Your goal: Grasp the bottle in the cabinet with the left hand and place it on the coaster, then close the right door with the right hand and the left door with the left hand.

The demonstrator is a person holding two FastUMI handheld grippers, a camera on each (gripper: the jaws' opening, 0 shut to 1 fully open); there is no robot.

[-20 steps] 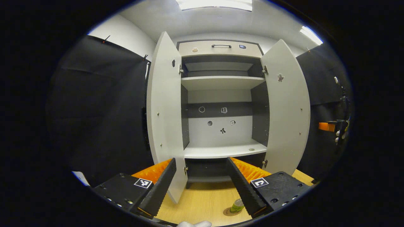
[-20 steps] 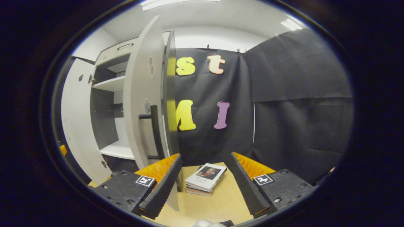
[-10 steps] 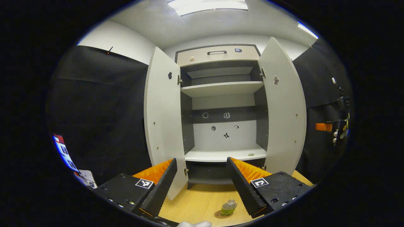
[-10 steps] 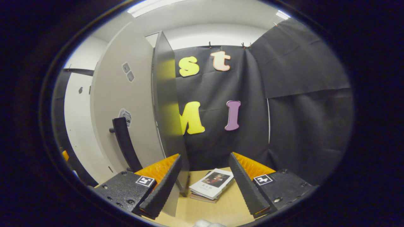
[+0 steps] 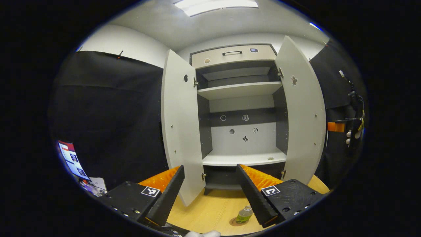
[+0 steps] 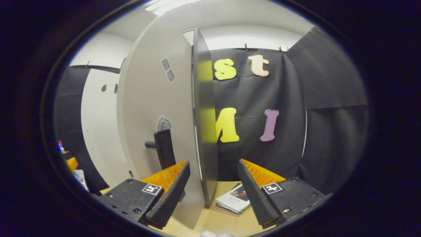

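A small green-labelled bottle (image 5: 244,215) stands upright on a round coaster (image 5: 235,223) on the wooden table, in front of the cabinet (image 5: 241,108). Both cabinet doors stand wide open: the left door (image 5: 181,125) and the right door (image 5: 304,115). My left gripper (image 5: 210,194) hangs open above the table, back from the cabinet, with nothing between its fingers. In the right gripper view, the right door's outer face (image 6: 158,108) with its dark handle (image 6: 163,148) is close ahead. My right gripper (image 6: 212,194) is open, and the door's edge (image 6: 203,131) lies between its fingers.
The other gripper (image 5: 340,126) and a gloved hand show beyond the right door. A stack of books (image 6: 234,202) lies on the table behind that door. A screen (image 5: 71,159) glows at the far left. The shelves hold only a small coin-like disc (image 5: 270,158).
In the right gripper view the right door has slid rightward and now fills the space between the fingers. The left gripper view has drifted left, with the bottle still on the coaster.
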